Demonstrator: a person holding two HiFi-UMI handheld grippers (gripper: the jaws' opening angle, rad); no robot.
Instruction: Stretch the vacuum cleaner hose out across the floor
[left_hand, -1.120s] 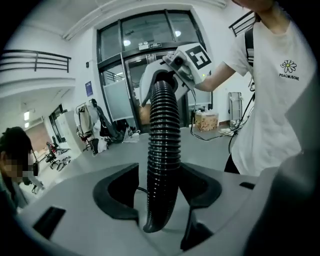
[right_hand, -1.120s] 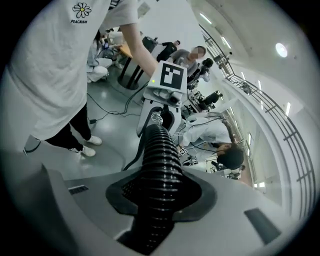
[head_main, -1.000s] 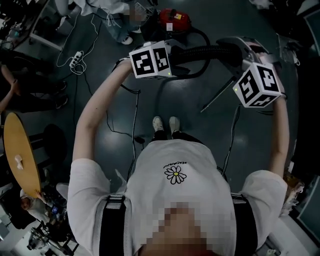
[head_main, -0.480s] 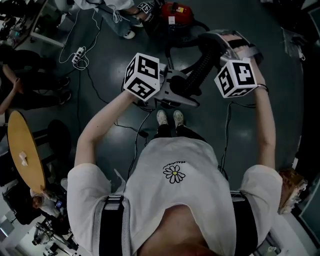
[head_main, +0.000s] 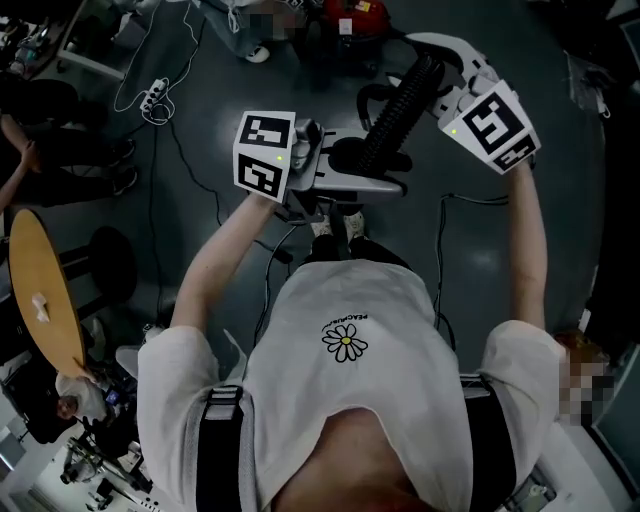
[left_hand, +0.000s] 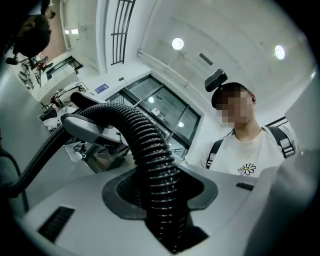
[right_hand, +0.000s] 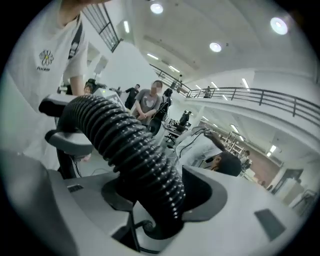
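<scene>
While aloft, hose clenched in left tool, loose between jaws of right tool, just now opening

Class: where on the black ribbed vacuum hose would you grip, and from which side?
Take the hose on its ribbed mid-length, closing across the narrow round body, square to its run. The ribs should resist slipping lengthwise.

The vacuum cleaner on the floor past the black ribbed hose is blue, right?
Not blue: the canister vacuum cleaner is red. The head view shows it on the floor past the black ribbed hose.
</scene>
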